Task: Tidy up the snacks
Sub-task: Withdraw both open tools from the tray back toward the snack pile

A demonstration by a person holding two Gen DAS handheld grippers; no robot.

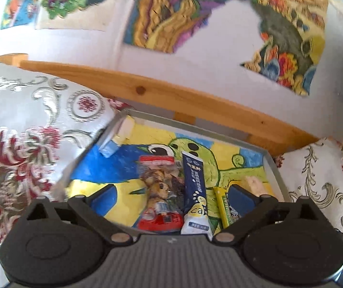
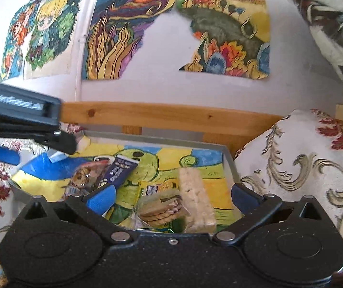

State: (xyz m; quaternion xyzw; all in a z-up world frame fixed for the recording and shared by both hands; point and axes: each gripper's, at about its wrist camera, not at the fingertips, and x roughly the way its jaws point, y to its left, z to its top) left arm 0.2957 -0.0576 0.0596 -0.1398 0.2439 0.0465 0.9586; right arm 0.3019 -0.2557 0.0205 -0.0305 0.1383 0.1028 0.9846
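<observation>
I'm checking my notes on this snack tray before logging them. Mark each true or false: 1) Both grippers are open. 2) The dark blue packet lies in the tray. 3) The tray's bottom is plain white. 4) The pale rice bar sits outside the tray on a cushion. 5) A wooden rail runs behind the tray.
1) True: the left gripper and right gripper hold nothing.
2) True: the blue packet lies in the tray.
3) False: it shows a colourful drawing.
4) False: the rice bar lies inside the tray.
5) True: the rail runs behind it.
</observation>
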